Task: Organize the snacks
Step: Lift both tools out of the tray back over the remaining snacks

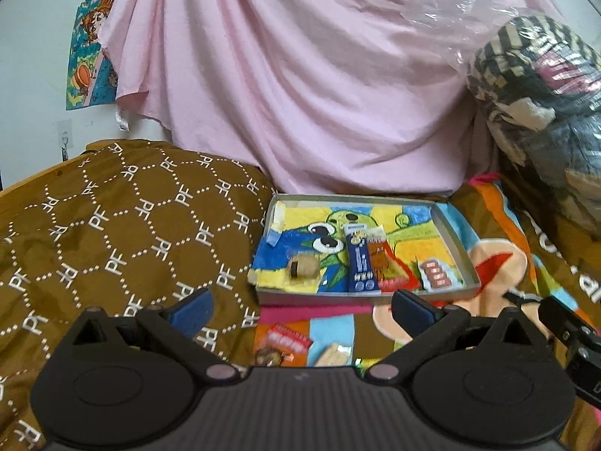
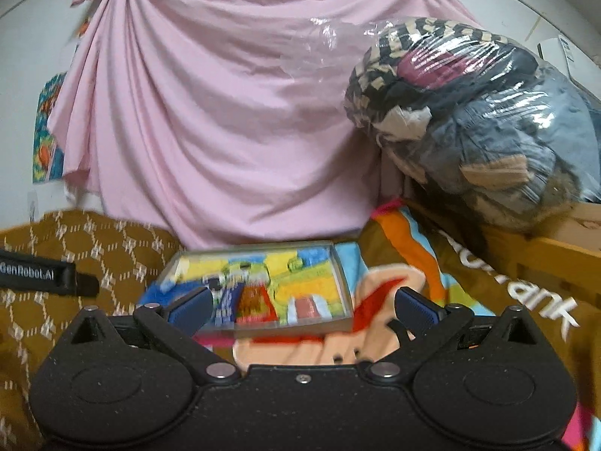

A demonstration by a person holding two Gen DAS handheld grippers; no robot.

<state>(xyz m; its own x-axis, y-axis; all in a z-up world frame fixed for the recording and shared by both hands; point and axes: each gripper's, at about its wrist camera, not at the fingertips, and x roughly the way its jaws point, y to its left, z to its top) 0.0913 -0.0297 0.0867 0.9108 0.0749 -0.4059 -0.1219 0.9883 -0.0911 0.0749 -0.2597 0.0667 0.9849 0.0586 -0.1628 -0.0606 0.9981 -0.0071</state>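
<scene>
With both the left gripper (image 1: pixel 302 314) and right gripper (image 2: pixel 302 306) spread wide and empty, lower the left one squarely over the red snack packet (image 1: pixel 291 339) lying just before the tray (image 1: pixel 460 251), which holds 4 snacks.

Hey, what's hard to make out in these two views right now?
- Loose snacks on the blanket: left wrist view, partly hidden behind the left claw.
- Packets in the tray: right wrist view, smeared by motion blur.
- Print on the blue packet: too small to read.
- Right claw: open, holding nothing.
</scene>
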